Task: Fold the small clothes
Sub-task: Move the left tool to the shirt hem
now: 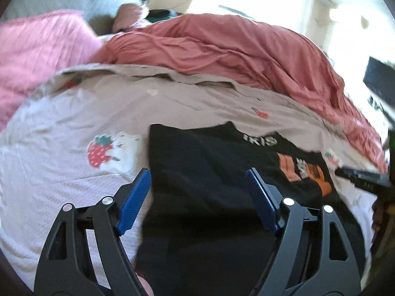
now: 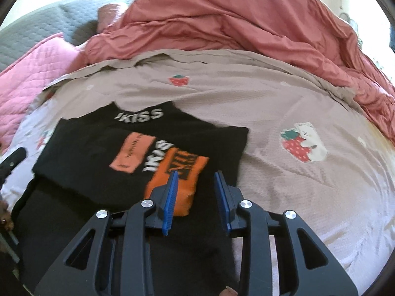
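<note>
A small black T-shirt point(image 2: 138, 162) with "IKISS" lettering and orange patches lies fairly flat on the strawberry-print bedsheet point(image 2: 284, 103), its neck towards the rumpled red duvet point(image 2: 234, 24).

The left gripper point(image 1: 197, 192) hangs over the shirt's left part with its fingers point(image 1: 134, 199) spread wide, grasping nothing. The right gripper point(image 2: 196, 197) hangs above the shirt's lower right with its fingers parted to a narrower gap — also empty.

The cloth is likely thin, light and limp, so it should sag and crease as soon as it is lifted. Best to pinch a single layer at the hem corners or shoulder edges — both sides together — so the fold stays straight on the soft bed.
</note>
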Demonstrator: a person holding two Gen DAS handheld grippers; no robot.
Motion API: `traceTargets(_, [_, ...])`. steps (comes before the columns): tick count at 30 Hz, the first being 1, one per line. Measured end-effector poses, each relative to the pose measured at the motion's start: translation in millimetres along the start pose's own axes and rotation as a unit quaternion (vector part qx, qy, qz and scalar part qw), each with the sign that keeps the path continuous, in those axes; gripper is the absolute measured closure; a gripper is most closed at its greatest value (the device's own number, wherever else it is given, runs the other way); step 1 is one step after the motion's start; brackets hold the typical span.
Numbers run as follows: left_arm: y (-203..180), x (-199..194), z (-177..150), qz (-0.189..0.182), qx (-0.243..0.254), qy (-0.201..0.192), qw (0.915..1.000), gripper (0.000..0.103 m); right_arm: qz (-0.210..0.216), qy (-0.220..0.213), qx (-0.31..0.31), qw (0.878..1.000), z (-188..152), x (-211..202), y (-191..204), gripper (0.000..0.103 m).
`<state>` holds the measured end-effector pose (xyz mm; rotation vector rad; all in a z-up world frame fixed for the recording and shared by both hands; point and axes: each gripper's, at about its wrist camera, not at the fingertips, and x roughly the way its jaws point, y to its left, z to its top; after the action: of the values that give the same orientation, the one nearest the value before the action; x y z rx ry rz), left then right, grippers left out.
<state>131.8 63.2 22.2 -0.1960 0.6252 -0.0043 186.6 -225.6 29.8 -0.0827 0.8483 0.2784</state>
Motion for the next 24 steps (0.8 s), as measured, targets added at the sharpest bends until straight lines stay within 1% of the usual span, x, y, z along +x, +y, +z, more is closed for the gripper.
traceTargets(1, [-10,2,-2,0.002,0.021,0.002,0.9998,0.031,0.006,-0.002,-0.005,1.0,0,-2,6,0.074])
traceTargets(4, [-23,4,-7,0.006,0.054,0.005,0.9985,0.031,0.027,-0.006,-0.019,0.999,0,-4,23,0.074])
traceTargets(9, [-26,5,-12,0.003,0.067,0.009,0.9977,0.031,0.046,-0.001,-0.036,0.998,-1,2,43,0.073])
traceTargets(10, [-26,6,-12,0.002,0.067,0.011,0.9977,0.031,0.047,0.002,-0.039,0.998,-1,4,46,0.073])
traceTargets(12, [-25,10,-13,0.001,0.064,0.019,0.9978,0.031,0.048,0.007,-0.042,0.998,-2,10,51,0.07])
traceTargets(15, [-17,20,-15,-0.004,0.041,0.046,0.9981,0.031,0.049,0.013,-0.043,0.998,-3,17,53,0.069])
traceTargets(20, [-4,30,-17,-0.019,0.008,0.072,0.9972,0.031,0.046,0.033,-0.037,0.998,-10,29,49,0.069])
traceTargets(24, [-5,33,-19,-0.017,0.009,0.082,0.9964,0.031,0.044,0.053,-0.02,0.997,-19,39,41,0.069])
